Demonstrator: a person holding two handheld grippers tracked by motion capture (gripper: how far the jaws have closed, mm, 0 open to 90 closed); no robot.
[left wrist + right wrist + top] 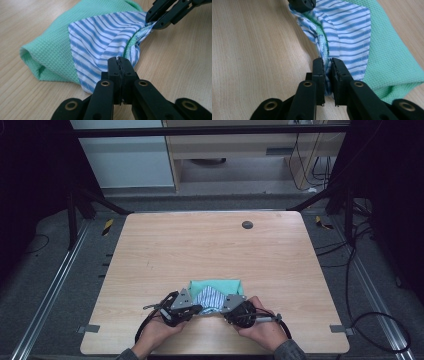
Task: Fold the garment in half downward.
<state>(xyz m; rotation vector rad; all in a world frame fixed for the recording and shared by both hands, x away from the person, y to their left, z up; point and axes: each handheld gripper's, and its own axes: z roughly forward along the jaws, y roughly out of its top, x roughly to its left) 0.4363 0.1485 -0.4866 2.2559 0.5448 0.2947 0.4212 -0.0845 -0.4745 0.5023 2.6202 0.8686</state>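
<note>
A: Report status from the left side of the table (150,245) across.

B: Left tongs (196,308): clenched on the near left corner of the cloth. In the left gripper view the jaws of the left tongs (120,60) stand pressed together, with the striped fabric (100,42) pinched at their tips.

A: Location of the cloth?

B: The cloth lies near the front edge of the table, between the two hands. It has two layers: a green waffle-weave cloth (215,286) underneath and the blue-and-white striped fabric (209,297) on top. The far part of the green layer rests flat on the table; the near edge is gathered and drawn taut between the two tongs.

A: Right side?

B: Right tongs (226,306): grasping the near right corner. In the right gripper view the right tongs (327,62) have both layers bunched between the jaws, striped fabric (347,32) and green cloth (392,57) together.

A: Progress assessment?

B: Judged as a folding operation. Completed: both near corners are secured, one per hand. The green layer appears already doubled at its left side, where a rolled fold (32,60) is visible. Remaining: carry the gripped edge over toward the far edge, lay it flat, and let go. The cloth is not yet a neat, flat stack.
</note>
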